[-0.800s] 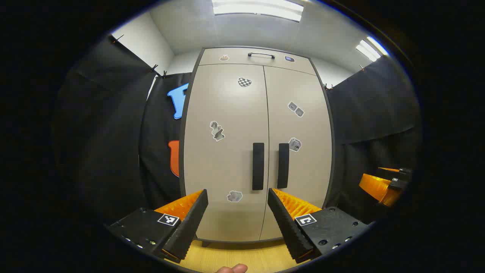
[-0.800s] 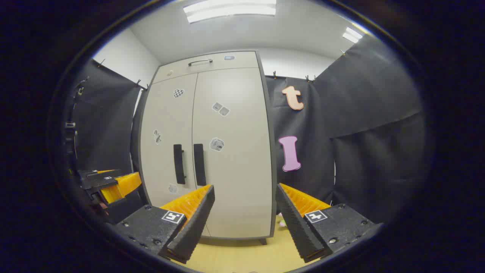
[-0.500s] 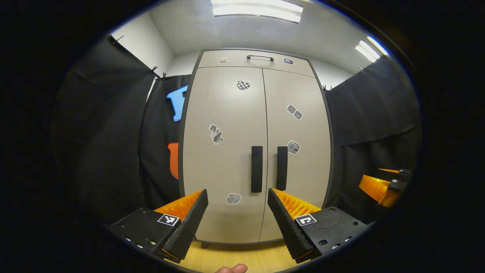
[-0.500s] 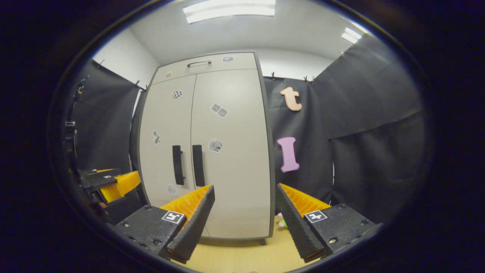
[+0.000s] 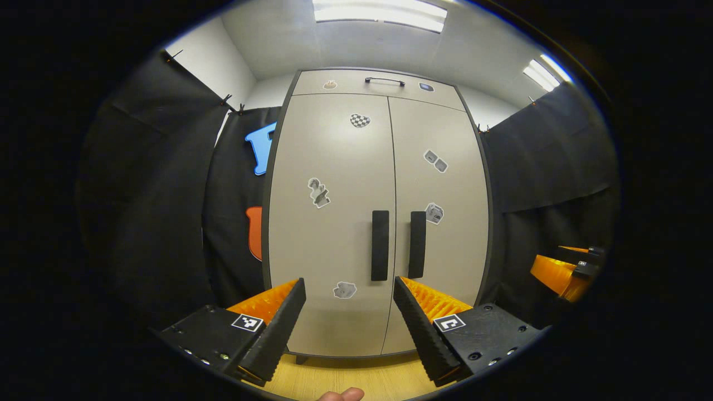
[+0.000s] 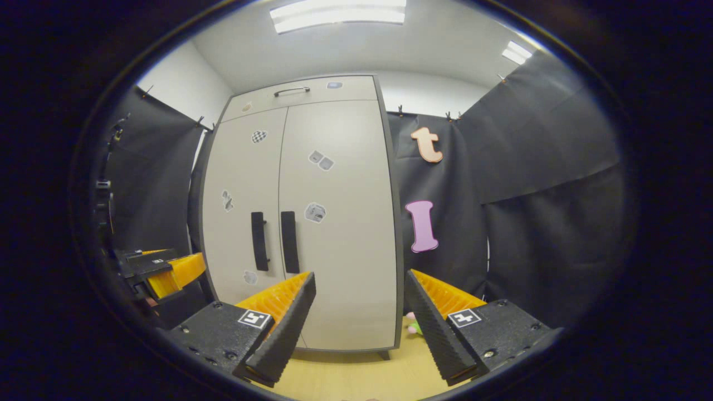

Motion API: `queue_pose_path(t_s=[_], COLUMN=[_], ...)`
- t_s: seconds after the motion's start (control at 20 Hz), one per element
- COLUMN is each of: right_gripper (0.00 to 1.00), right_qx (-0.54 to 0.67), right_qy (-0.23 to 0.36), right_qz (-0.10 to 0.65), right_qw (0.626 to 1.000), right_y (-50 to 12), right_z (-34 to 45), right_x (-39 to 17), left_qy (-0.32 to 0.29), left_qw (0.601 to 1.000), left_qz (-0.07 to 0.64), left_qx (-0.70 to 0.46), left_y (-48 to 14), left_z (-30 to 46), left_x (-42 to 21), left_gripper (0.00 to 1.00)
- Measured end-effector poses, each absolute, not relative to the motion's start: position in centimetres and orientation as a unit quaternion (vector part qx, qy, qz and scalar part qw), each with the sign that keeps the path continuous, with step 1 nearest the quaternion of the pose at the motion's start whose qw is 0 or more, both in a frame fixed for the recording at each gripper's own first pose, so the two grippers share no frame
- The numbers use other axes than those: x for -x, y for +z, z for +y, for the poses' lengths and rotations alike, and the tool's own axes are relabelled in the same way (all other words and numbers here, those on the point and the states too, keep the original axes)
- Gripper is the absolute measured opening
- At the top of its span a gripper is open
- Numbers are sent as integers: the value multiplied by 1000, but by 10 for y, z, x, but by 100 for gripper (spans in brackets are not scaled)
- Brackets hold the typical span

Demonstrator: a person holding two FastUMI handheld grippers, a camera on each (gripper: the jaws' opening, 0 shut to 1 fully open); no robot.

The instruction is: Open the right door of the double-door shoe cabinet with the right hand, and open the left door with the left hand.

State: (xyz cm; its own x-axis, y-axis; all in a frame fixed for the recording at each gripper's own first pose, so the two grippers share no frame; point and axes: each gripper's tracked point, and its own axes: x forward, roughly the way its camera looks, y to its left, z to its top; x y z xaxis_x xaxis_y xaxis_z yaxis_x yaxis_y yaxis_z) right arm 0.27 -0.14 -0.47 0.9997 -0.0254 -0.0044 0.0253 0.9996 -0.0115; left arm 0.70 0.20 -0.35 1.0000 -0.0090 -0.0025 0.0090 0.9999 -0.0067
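A beige double-door shoe cabinet (image 5: pixel 334 167) stands ahead with both doors closed. Two black vertical handles sit side by side at the middle seam: the left door handle (image 5: pixel 380 245) and the right door handle (image 5: pixel 417 244). My left gripper (image 5: pixel 350 328) is open, short of the cabinet, with nothing between its fingers. In the right gripper view the cabinet (image 6: pixel 345 223) lies left of centre, with its left handle (image 6: pixel 258 241) and right handle (image 6: pixel 289 242). My right gripper (image 6: pixel 359 328) is open and empty, pointing at the cabinet's right edge.
Black cloth walls flank the cabinet on both sides. A top drawer with a bar handle (image 5: pixel 384 81) sits above the doors. The floor (image 6: pixel 356 373) is light wood. The other gripper shows at the right edge (image 5: pixel 562 270) and the left edge (image 6: pixel 161 270). A small pink and green object (image 6: pixel 411 323) lies by the cabinet's foot.
Both views shifted only slightly. In the right gripper view the cabinet has drifted a little to the left. Both grippers stay open and the doors stay closed.
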Motion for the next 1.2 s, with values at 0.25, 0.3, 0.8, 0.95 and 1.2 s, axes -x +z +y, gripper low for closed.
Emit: queue_pose_path(t_s=[0.25,0.3,0.8,0.95,1.2], right_gripper=[100,100,97,100,100], right_qx=[9,9,12,16,29], right_qy=[-11,-11,16,30,32], right_qz=[10,12,12,11,23], right_qw=[1000,1000,1000,999,999], right_y=[-9,-9,7,14,9], right_z=[1,2,50,75,104], right_x=[0,-2,-56,-93,-161], left_qy=[-5,-5,-21,-17,-9], left_qw=[1000,1000,1000,1000,998], left_qz=[1,1,10,20,59], left_qx=[1,0,-12,-11,-1], left_y=[-4,-4,-14,-26,-58], left_z=[1,1,11,21,38], left_x=[-7,-7,15,33,58], left_gripper=[95,95,95,95,95])
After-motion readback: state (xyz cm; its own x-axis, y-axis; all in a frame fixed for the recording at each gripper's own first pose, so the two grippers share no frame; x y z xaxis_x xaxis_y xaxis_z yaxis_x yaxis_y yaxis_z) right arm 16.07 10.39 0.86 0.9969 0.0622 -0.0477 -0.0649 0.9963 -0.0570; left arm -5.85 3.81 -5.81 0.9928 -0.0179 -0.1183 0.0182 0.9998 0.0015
